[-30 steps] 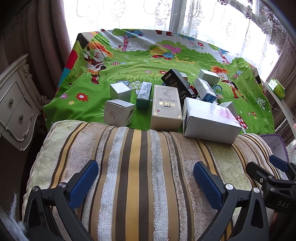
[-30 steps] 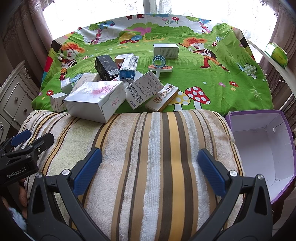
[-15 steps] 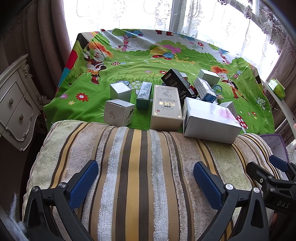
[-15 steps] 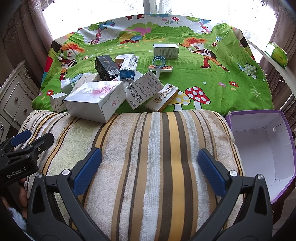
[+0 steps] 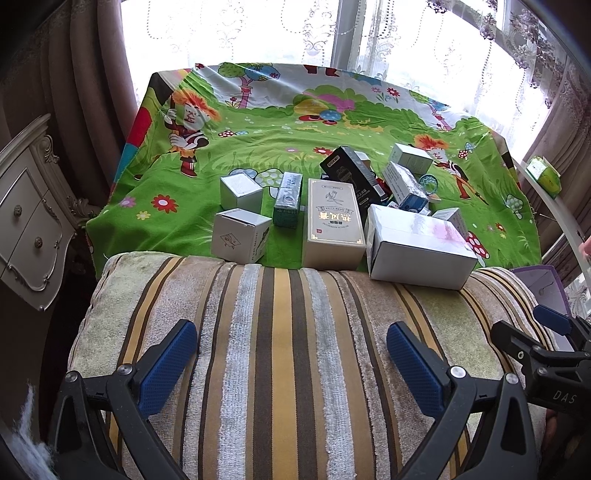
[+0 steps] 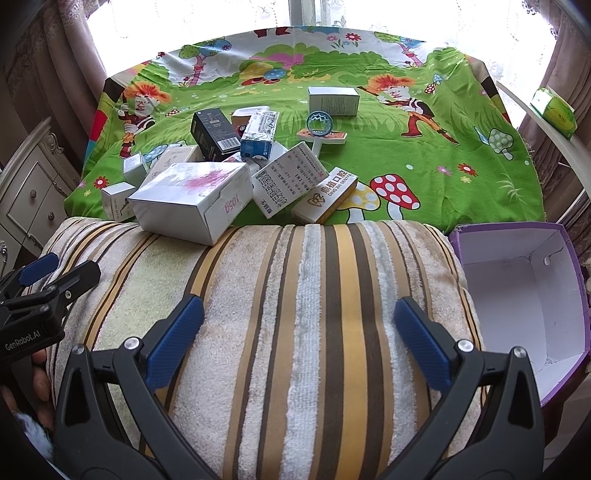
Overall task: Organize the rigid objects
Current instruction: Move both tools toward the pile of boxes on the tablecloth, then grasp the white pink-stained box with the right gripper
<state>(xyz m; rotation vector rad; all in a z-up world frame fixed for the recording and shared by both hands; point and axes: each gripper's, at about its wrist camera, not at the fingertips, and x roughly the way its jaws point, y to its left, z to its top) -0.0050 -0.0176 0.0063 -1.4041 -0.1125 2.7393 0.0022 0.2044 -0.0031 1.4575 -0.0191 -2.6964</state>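
Several cardboard boxes lie clustered on the green cartoon cloth point(image 5: 280, 147): a large white box point(image 5: 417, 247) point(image 6: 188, 199), a gold box point(image 5: 332, 221), a black box point(image 5: 351, 173) point(image 6: 214, 133), two small white cubes point(image 5: 240, 240) and a green carton point(image 5: 288, 199). An open purple box point(image 6: 517, 280) stands empty at the right. My left gripper point(image 5: 291, 362) and right gripper point(image 6: 299, 339) are both open and empty, hovering over the striped towel point(image 6: 295, 295), well short of the boxes.
A white dresser point(image 5: 26, 214) stands at the left. A window with lace curtains point(image 5: 295, 33) is behind the table. A green tissue pack point(image 6: 554, 110) sits on the right ledge. A blue ring on a card point(image 6: 319, 123) lies mid-cloth.
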